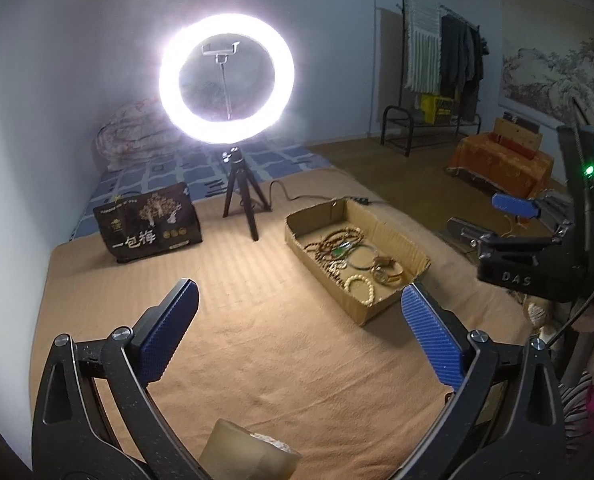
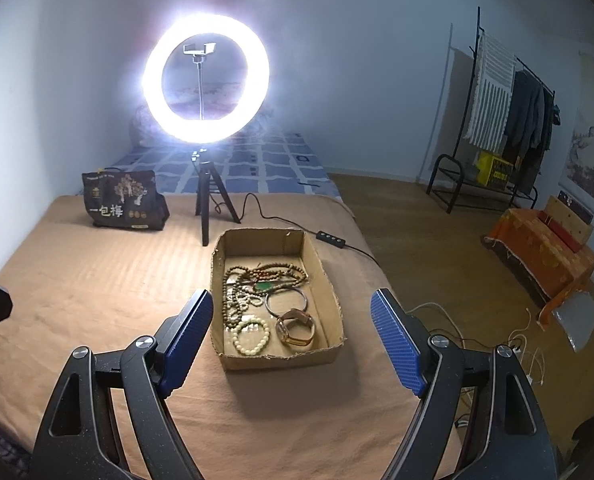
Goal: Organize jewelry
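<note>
A shallow cardboard box sits on the tan blanket. It holds brown bead strands, a green pendant, a silver bangle, a gold watch and a cream bead bracelet. My right gripper is open and empty, held above the box's near end. My left gripper is open and empty, to the left of the box. The right gripper also shows in the left wrist view.
A lit ring light on a black tripod stands behind the box, its cable and switch trailing right. A dark snack bag stands at the back left. A yellowish tape roll is near my left gripper. The bed edge drops to the floor on the right.
</note>
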`<action>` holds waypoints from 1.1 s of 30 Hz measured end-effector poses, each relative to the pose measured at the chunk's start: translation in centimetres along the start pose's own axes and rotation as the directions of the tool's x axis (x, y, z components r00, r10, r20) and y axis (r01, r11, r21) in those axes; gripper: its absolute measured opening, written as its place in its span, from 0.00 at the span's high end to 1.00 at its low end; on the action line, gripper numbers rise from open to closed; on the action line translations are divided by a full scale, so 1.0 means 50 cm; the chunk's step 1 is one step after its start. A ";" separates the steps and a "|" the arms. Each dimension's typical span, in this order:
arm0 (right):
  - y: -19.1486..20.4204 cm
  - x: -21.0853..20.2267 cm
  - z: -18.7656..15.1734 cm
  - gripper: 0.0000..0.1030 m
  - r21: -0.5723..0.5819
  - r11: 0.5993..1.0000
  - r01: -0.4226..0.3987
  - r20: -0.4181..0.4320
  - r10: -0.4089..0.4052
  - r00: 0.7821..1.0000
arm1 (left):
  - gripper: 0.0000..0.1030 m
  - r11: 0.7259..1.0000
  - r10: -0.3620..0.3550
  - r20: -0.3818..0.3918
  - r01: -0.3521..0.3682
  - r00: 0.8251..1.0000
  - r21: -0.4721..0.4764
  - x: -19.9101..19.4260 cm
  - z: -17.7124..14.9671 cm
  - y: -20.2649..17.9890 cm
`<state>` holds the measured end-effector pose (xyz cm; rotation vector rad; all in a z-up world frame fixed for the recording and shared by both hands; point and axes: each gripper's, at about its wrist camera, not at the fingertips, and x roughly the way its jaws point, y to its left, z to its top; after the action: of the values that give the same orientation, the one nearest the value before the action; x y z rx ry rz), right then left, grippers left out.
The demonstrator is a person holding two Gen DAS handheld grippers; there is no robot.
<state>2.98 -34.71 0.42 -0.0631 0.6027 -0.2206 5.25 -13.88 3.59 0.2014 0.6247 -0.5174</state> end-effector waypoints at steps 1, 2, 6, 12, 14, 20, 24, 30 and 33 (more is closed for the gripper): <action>0.000 0.000 0.000 0.21 0.000 1.000 -0.002 -0.002 0.002 1.000 | 0.00 1.000 0.003 -0.009 -0.003 1.000 -0.002 0.002 -0.001 -0.001; 0.000 0.001 -0.001 0.21 -0.001 1.000 -0.001 -0.002 0.001 1.000 | 0.00 1.000 -0.001 -0.014 0.001 1.000 -0.004 0.003 -0.003 0.000; 0.002 -0.001 -0.001 0.21 -0.008 1.000 -0.004 0.003 0.004 1.000 | 0.00 0.999 -0.018 -0.022 0.018 1.000 -0.030 0.009 -0.008 0.009; 0.003 -0.002 -0.001 0.21 -0.006 1.000 -0.006 0.005 0.006 1.000 | 0.00 1.000 -0.006 -0.029 0.005 1.000 -0.020 0.014 -0.010 0.004; 0.004 -0.002 -0.001 0.21 -0.009 1.000 -0.007 0.005 0.007 1.000 | 0.00 1.000 -0.005 -0.031 0.004 1.000 -0.015 0.015 -0.011 0.000; 0.006 -0.003 0.000 0.21 -0.009 1.000 -0.006 0.005 0.006 1.000 | 0.00 1.000 -0.009 -0.031 0.009 0.999 -0.011 0.016 -0.013 -0.004; 0.005 -0.003 0.000 0.21 -0.009 1.000 -0.005 0.005 0.005 1.000 | 0.00 1.000 -0.013 -0.034 0.013 0.999 -0.014 0.018 -0.013 -0.006; 0.005 -0.003 0.000 0.21 -0.009 1.000 -0.006 0.005 0.006 1.000 | 0.00 1.000 -0.013 -0.033 0.013 0.999 -0.012 0.017 -0.013 -0.006; 0.005 -0.004 0.000 0.21 -0.009 1.000 -0.006 0.005 0.006 1.000 | 0.00 1.000 -0.013 -0.033 0.012 0.999 -0.014 0.017 -0.013 -0.005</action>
<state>2.87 -34.44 0.50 -0.0709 0.5989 -0.2118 5.38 -14.21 2.58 0.1933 0.6617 -0.5225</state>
